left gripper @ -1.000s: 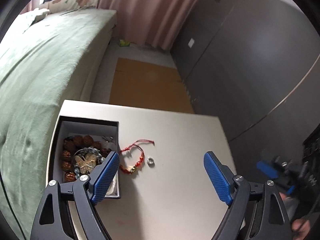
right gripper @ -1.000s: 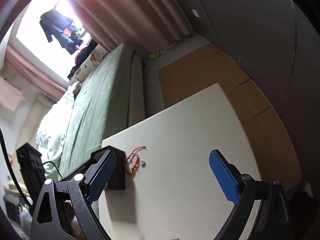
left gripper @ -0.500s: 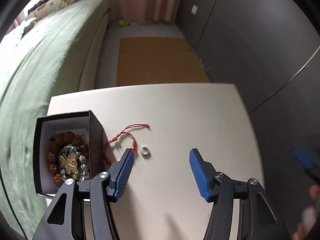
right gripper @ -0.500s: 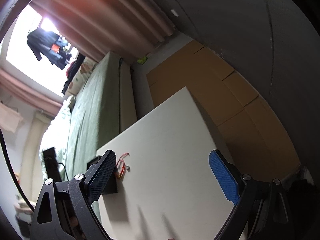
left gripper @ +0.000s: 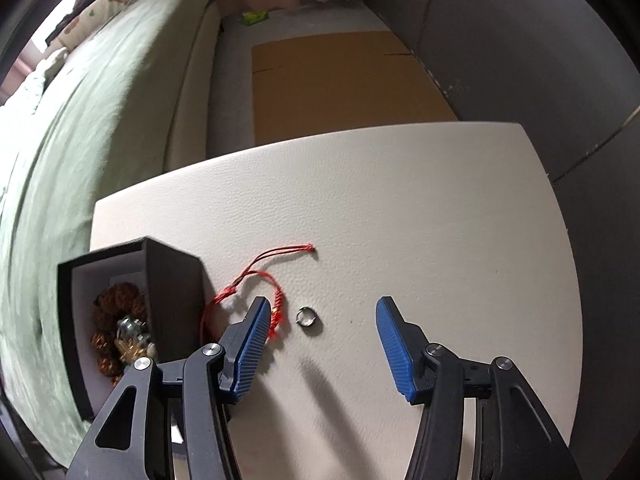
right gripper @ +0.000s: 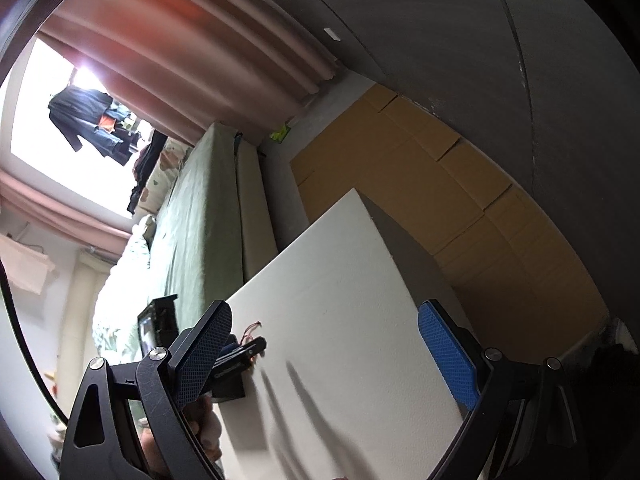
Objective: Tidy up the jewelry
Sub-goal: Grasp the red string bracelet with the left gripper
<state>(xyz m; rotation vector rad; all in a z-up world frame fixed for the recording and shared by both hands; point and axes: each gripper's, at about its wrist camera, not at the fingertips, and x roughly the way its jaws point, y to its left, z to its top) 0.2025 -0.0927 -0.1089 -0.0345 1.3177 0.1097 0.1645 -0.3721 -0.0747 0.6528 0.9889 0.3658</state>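
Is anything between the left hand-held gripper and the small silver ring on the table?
Nothing visible. The silver ring lies bare on the white table, just ahead of the open left hand-held gripper. The red string bracelet lies beside the ring, partly behind the gripper's left finger, not touching it.

A bed with a green cover [left gripper: 100, 128] runs along the white desk [left gripper: 400, 208]. Flattened cardboard [left gripper: 340, 84] lies on the grey floor beside a dark wall [left gripper: 540, 40], with pink curtains [right gripper: 192, 60] beyond and clothes [right gripper: 88, 120] hanging at the window.
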